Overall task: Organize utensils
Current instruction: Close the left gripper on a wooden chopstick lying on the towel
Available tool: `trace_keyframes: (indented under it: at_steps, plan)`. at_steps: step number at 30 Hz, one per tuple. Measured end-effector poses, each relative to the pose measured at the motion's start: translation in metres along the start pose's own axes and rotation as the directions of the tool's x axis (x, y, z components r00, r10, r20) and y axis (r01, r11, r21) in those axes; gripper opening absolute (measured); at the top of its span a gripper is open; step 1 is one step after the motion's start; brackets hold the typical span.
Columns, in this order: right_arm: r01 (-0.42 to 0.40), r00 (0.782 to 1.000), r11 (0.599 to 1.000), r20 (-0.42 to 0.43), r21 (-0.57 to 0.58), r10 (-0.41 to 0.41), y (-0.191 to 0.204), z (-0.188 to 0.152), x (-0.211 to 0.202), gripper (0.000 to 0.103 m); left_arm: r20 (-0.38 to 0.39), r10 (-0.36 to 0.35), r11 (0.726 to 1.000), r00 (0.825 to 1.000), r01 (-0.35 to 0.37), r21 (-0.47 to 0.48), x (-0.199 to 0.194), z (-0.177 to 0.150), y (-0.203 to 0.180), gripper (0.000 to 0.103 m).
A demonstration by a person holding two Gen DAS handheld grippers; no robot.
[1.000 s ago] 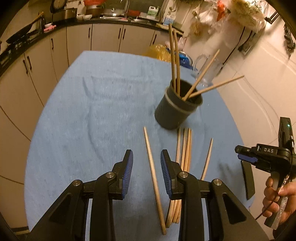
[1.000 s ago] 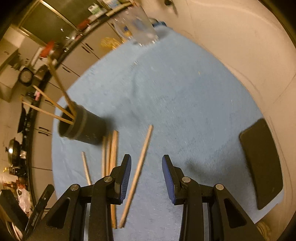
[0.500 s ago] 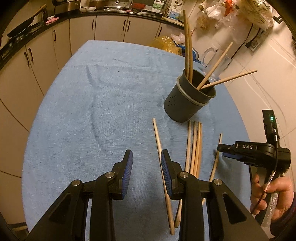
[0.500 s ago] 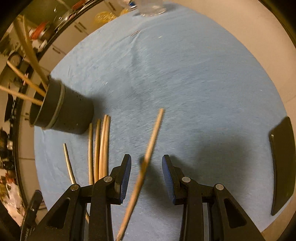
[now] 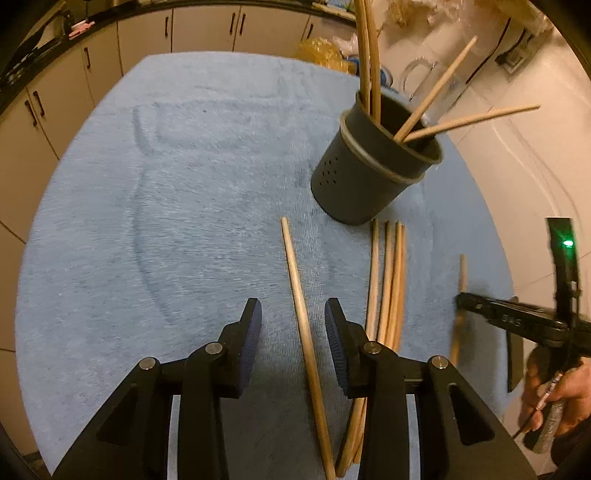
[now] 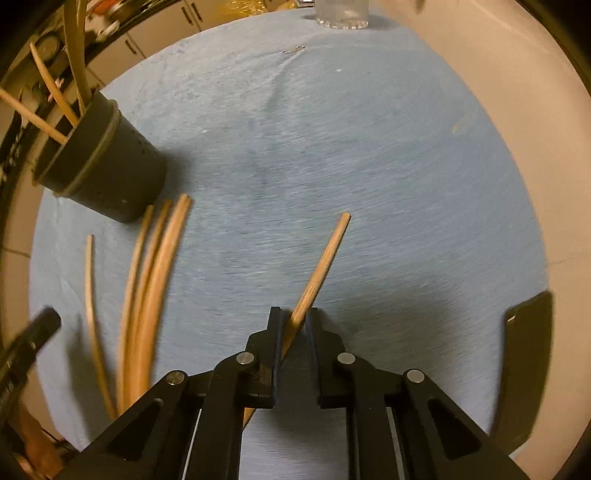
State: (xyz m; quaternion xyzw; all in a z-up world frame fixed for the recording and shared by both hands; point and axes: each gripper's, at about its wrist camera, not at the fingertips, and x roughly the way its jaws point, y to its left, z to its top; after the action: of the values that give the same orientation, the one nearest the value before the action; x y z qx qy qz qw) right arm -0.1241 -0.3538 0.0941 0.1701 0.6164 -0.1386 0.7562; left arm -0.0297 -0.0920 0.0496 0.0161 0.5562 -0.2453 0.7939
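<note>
A dark grey utensil cup (image 5: 373, 166) stands on the blue cloth and holds several wooden chopsticks (image 5: 436, 99). It also shows at the left of the right wrist view (image 6: 103, 173). My left gripper (image 5: 293, 336) is open and straddles a single chopstick (image 5: 301, 314) lying on the cloth. A bundle of chopsticks (image 5: 389, 280) lies to its right. My right gripper (image 6: 295, 328) is shut on one chopstick (image 6: 325, 254), which points forward over the cloth. The bundle (image 6: 151, 280) lies to its left.
A black flat object (image 6: 528, 362) lies at the cloth's right edge. A clear glass jug (image 6: 341, 14) stands at the far end. Kitchen cabinets (image 5: 110, 48) run behind the table. A white wall (image 5: 517, 155) is close on the right.
My right gripper has shut on the lone chopstick that lay between its fingers. My left gripper has shifted so that the single chopstick is between its open fingers.
</note>
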Motion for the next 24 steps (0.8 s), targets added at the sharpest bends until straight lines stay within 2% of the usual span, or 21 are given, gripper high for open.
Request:
trace_keyframes:
  at_steps: [4,8,11,13,15,16,18,20,24]
  plan:
    - [0.046,0.999,0.998,0.021,-0.041,-0.045,-0.011,0.001,-0.006,0.013,-0.043,0.025,1.0,0.999,-0.025,0.016,0.019,0.007,-0.007,0.034]
    - [-0.012,1.0,1.0,0.012,0.023,0.012,-0.031,0.003,-0.009,0.013,-0.082,0.054,0.998,0.995,-0.053,0.024,0.037,0.014,-0.012,0.034]
    - [-0.043,0.999,0.996,0.0,0.074,0.043,-0.045,0.008,-0.01,0.014,-0.076,0.071,0.997,0.995,-0.068,0.048,0.041,0.019,-0.019,0.033]
    - [-0.071,0.997,0.992,-0.014,0.109,0.073,-0.052,0.012,-0.007,0.015,-0.073,0.101,0.993,0.992,-0.095,0.076,0.044,0.02,-0.025,0.028]
    - [-0.089,0.995,0.987,-0.033,0.131,0.094,-0.057,0.017,-0.003,0.015,-0.065,0.119,0.989,0.991,-0.113,0.092,0.046,0.021,-0.03,0.01]
    - [-0.092,0.995,0.986,-0.038,0.136,0.098,-0.059,0.019,-0.001,0.015,-0.059,0.125,0.988,0.99,-0.119,0.097,0.047,0.02,-0.032,0.007]
    - [-0.075,0.996,0.991,-0.03,0.114,0.079,-0.056,0.02,-0.002,0.015,-0.051,0.12,0.988,0.991,-0.114,0.103,0.046,0.018,-0.033,0.006]
    - [-0.092,0.995,0.99,-0.028,0.103,0.096,-0.051,0.021,-0.002,0.009,-0.033,0.109,0.989,0.993,-0.105,0.106,0.043,0.015,-0.036,0.006]
    - [-0.132,0.991,0.987,0.005,0.087,0.132,-0.042,0.016,-0.012,0.007,0.038,0.064,0.993,0.997,-0.067,0.093,0.022,0.011,-0.036,0.006]
